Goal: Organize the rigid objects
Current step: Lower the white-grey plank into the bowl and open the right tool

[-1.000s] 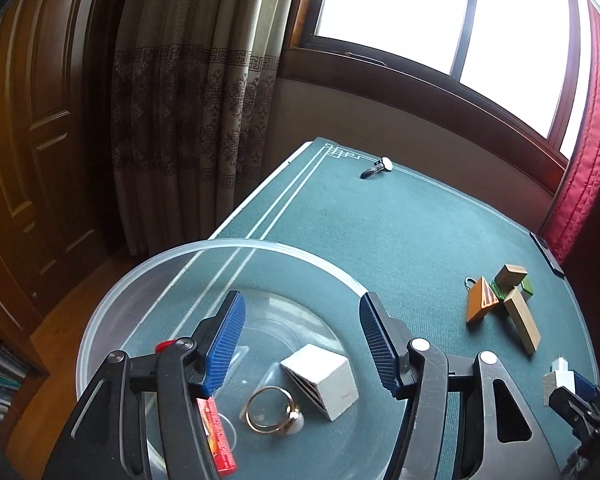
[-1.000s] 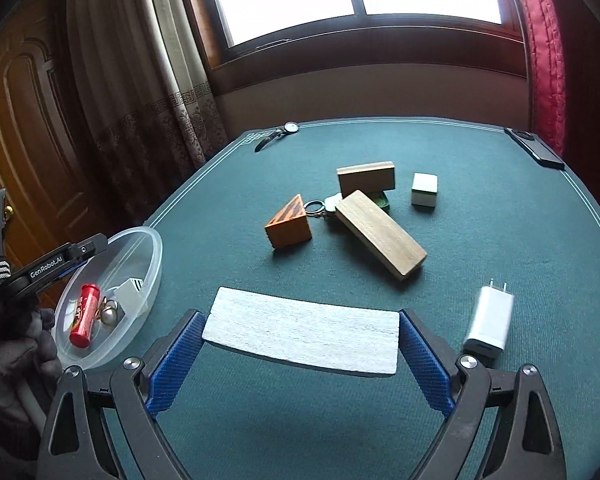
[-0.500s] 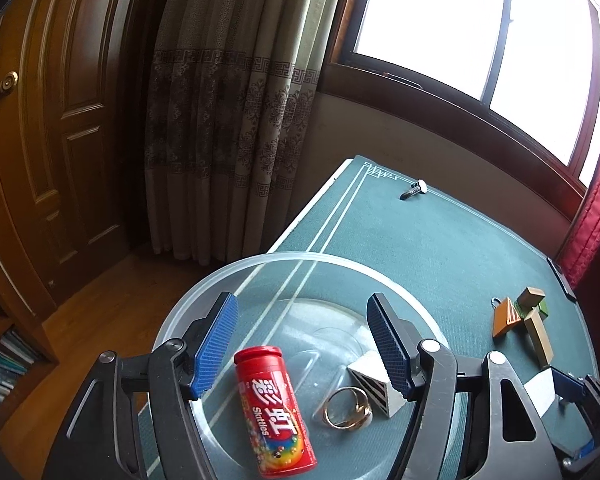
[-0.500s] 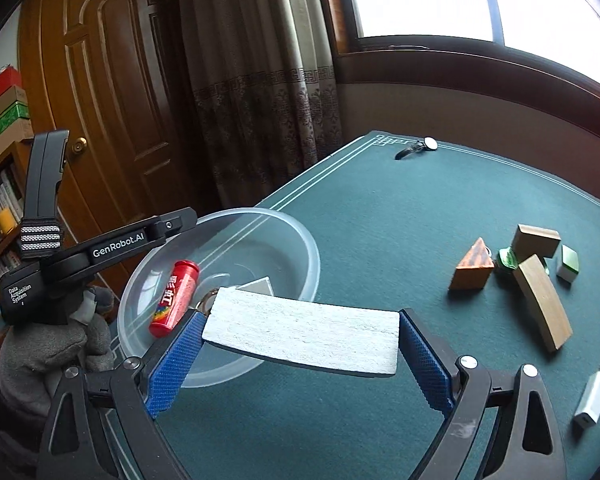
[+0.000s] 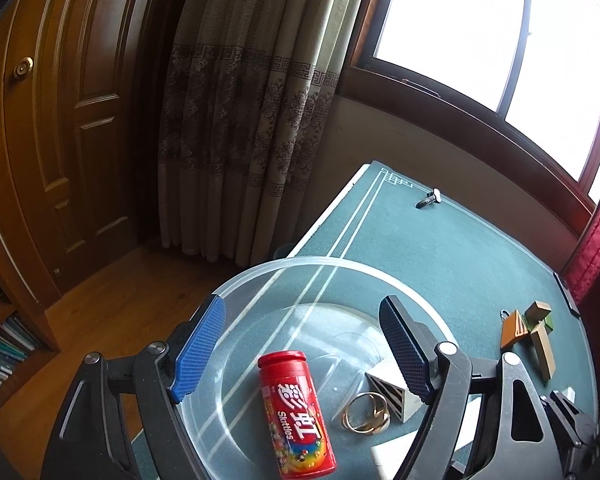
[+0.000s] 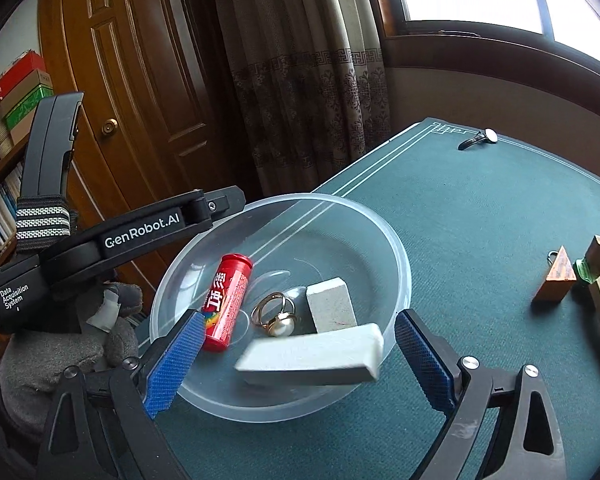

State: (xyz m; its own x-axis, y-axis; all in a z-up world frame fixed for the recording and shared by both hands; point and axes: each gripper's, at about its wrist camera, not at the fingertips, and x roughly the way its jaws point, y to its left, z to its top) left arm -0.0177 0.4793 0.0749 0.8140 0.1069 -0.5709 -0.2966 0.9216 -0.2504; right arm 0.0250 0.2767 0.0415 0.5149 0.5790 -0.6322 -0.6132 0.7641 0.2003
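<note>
Over the clear bowl (image 6: 396,248) we see the white slab (image 6: 308,356), long axis crosswise, loose between our right tool's (image 6: 296,356) wide-open fingers; left tool (image 5: 300,348) open, empty.

Left wrist view: looks steeply down along its own open jaws into the clear bowl (image 5: 260,276), close, with the red tube (image 5: 296,412) between the jaws; table (image 5: 440,248) corner and curtain ahead. Right wrist view: looks down obliquely from the bowl's (image 6: 400,264) near side, close, jaws framing its near rim. Shared: bowl, red tube (image 6: 226,300), ring (image 6: 274,314), wooden blocks (image 6: 556,278) to the right.
</note>
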